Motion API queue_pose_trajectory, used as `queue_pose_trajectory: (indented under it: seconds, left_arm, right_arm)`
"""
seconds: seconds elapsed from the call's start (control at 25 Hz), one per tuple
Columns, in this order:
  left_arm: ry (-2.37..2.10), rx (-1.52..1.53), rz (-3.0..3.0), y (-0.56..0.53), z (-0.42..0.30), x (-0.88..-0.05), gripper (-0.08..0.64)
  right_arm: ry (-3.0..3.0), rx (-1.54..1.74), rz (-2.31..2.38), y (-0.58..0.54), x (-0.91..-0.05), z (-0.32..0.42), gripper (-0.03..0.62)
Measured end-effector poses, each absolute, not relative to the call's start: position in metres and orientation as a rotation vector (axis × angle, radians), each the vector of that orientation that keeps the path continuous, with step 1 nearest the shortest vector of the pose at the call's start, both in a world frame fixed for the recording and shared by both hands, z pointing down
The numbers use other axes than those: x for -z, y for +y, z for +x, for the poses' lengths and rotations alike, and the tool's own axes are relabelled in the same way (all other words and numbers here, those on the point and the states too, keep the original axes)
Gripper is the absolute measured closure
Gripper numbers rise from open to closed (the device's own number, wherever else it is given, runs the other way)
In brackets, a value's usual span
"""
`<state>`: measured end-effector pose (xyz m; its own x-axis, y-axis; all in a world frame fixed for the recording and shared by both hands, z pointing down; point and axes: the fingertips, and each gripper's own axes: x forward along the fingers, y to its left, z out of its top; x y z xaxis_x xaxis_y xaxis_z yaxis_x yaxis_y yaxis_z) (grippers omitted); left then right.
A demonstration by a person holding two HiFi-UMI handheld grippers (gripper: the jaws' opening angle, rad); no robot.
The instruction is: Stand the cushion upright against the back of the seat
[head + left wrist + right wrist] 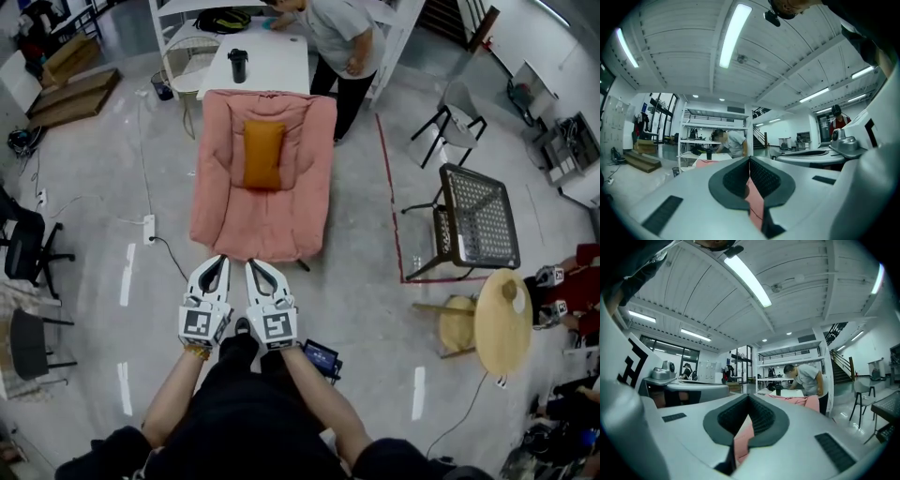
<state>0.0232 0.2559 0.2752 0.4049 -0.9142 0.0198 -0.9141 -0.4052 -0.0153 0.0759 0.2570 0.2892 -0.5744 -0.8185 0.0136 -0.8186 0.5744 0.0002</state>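
Left gripper (218,264) and right gripper (255,268) are both shut tight, with nothing in them. They sit side by side, pointing at the pink seat (281,225). The orange cushion (263,153) is on that seat, up near its back, well away from both grippers.

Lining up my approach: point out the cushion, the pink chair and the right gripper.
orange cushion (263,153): head view, centre of its face.
pink padded chair (267,230): head view, bare seat pad in front of the cushion.
right gripper (251,266): head view, its closed jaw tips.
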Motion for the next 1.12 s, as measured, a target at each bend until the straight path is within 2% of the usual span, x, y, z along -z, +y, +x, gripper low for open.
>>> queue_pose_trajectory:
  seconds: [0.48,1.12]
  left_arm:
    - [1.701,0.1,-2.672,0.273,0.031,-0.298,0.548]
    - [1.677,0.072,-2.705,0.25,-0.002,-0.286,0.548]
  right_arm:
    - [-2.675,-0.075,1.482,0.274,-0.324,0.099,0.578]
    - [-2.645,-0.008,1.443,0.249,-0.309,0.059,0.577]
